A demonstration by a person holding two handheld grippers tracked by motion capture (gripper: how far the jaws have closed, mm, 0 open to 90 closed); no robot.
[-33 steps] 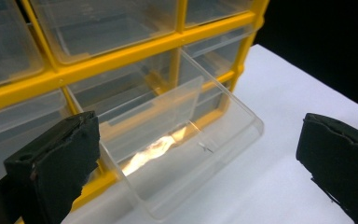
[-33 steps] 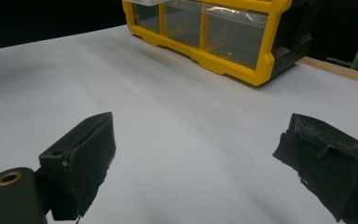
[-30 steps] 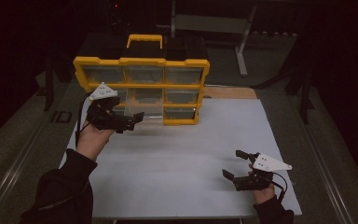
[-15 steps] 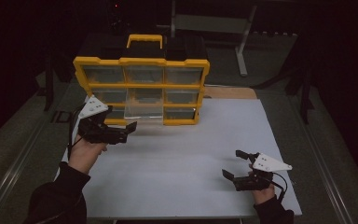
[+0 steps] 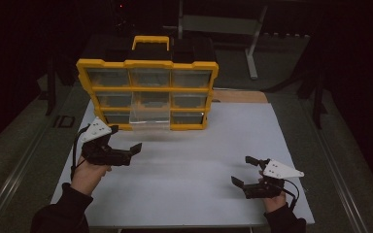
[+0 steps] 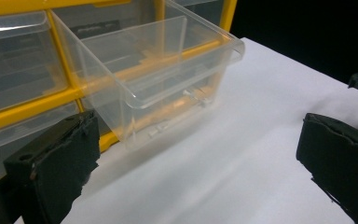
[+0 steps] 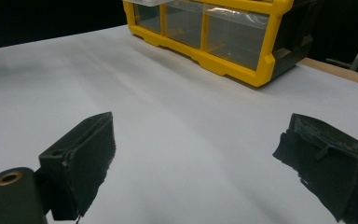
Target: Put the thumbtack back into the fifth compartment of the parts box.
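Since the earlier frames the left hand-held gripper [image 5: 125,139] has been drawn back from the yellow organiser [image 5: 148,63] toward the near left of the white worktop [image 5: 204,155]; its jaws are spread wide and hold nothing. The clear drawer [image 6: 158,77] is left pulled out of the organiser's middle column, its front hanging over the worktop, apart from the jaws, with bare worktop between them. The right hand-held gripper [image 5: 245,171] is unchanged at the near right, jaws wide and empty, well apart from the organiser.
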